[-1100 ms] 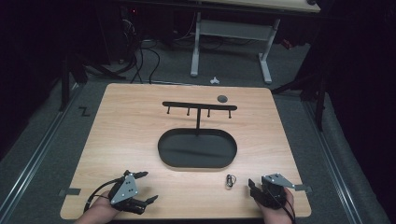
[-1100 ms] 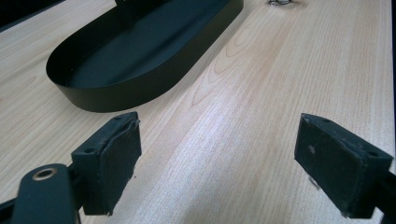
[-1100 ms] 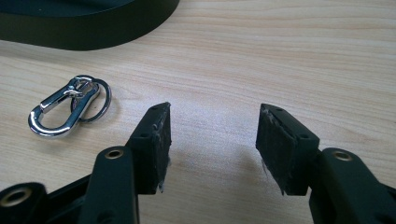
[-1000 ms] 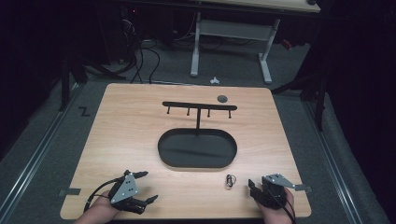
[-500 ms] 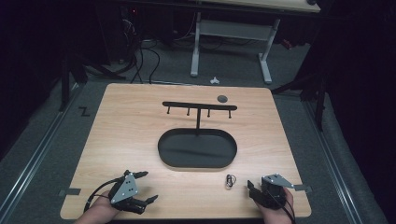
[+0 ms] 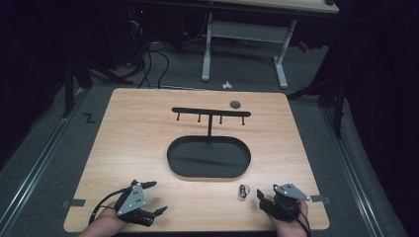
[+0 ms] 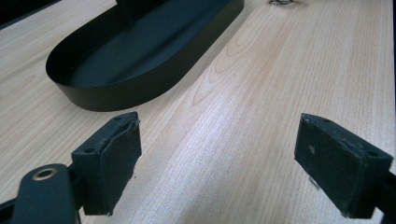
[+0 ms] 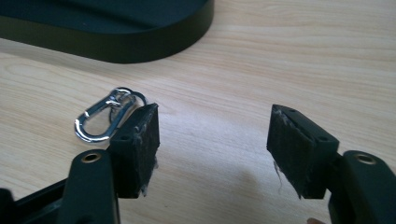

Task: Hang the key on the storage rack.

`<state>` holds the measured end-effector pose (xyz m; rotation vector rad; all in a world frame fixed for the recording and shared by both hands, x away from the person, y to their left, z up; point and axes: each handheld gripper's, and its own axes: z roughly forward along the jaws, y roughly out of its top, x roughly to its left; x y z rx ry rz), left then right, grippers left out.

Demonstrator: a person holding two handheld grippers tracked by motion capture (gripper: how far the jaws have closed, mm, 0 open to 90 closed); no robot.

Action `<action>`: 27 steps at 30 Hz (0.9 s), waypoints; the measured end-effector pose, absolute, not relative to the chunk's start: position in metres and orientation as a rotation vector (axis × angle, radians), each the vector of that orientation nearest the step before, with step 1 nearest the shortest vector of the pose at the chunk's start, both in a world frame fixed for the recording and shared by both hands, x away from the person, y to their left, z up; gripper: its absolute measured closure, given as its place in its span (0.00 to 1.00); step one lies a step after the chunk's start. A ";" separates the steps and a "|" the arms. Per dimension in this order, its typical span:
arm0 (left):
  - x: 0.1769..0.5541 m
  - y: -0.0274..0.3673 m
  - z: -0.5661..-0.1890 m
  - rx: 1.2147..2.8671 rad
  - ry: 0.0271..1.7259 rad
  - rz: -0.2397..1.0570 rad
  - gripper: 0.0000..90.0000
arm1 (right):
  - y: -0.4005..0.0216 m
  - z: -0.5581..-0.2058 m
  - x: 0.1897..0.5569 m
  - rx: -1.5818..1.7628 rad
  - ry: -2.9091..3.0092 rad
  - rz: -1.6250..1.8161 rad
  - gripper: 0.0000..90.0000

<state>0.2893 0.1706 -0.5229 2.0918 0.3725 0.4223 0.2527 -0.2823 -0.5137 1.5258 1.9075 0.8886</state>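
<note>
High view: wooden table (image 6: 148,143) with a black oval tray (image 6: 208,158) in the middle; a black hook rack (image 6: 211,113) rises from the tray's far rim; both hands at the near edge.
Clip: small silver carabiner (image 6: 243,191) on a ring, lying flat on the table just in front of the tray's near right corner, touching neither tray nor rack.
Right gripper (image 6: 266,202): jaws have just been opening and stand wide; nothing between them. In the right gripper view the carabiner (image 8: 105,119) lies just outside the left pad (image 8: 140,140), not gripped.
Left gripper (image 6: 154,197): jaws wide apart, empty; in the left gripper view bare table shows between the pads (image 7: 116,158), with the tray (image 7: 140,56) ahead.
Rack hooks: all look bare, as far as I can tell.
Done so far: nothing placed, judging by the layout; clip untouched on the table.
Left to do: likely line up the right jaws on the clip, close, lift, carry it to the rack or tray.
</note>
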 end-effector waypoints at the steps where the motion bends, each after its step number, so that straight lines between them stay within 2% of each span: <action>1: 0.289 0.171 -0.523 2.092 0.372 0.422 0.17 | -0.280 -0.513 0.253 1.528 1.906 0.900 0.36; 27: 0.289 0.171 -0.523 2.092 0.357 0.411 0.17 | -0.255 -0.513 0.256 1.439 2.100 0.791 0.31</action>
